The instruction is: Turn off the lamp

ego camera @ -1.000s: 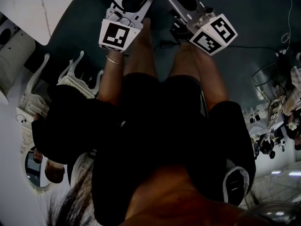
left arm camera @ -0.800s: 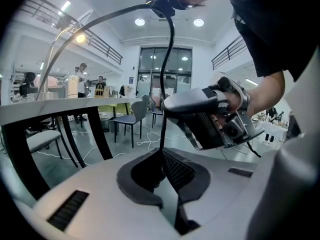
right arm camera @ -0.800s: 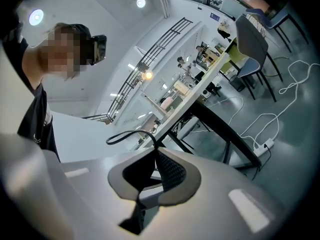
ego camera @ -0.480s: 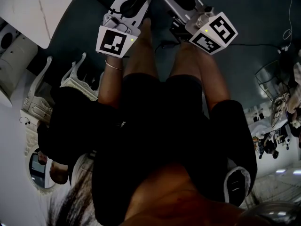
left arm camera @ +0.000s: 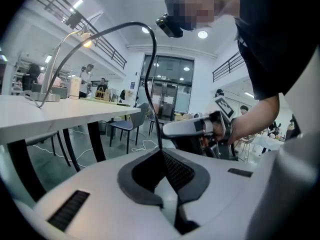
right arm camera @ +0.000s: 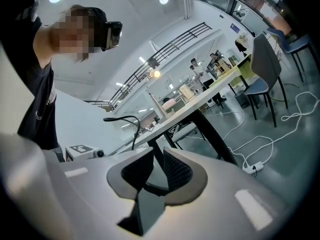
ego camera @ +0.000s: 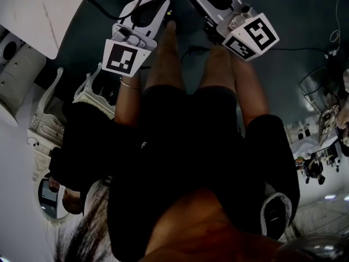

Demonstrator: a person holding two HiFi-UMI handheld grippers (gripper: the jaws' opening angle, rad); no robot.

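Left gripper [left arm camera: 160, 154], jaws together and empty, has drifted outward; right gripper [right arm camera: 156, 154] sits barely parted. Slender silver desk lamp [left arm camera: 86, 38] glows unreached, well apart.

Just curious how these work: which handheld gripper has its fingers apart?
The right gripper: a narrow gap shows between its fingers. On the left gripper the fingers meet at the tips.

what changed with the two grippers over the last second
In the head view the left gripper drew back: its marker cube slid down and left in the picture, toward the person. The right gripper barely shifted. Nothing was visibly taken hold of or let go. Both are still held out in front, above the dark floor.
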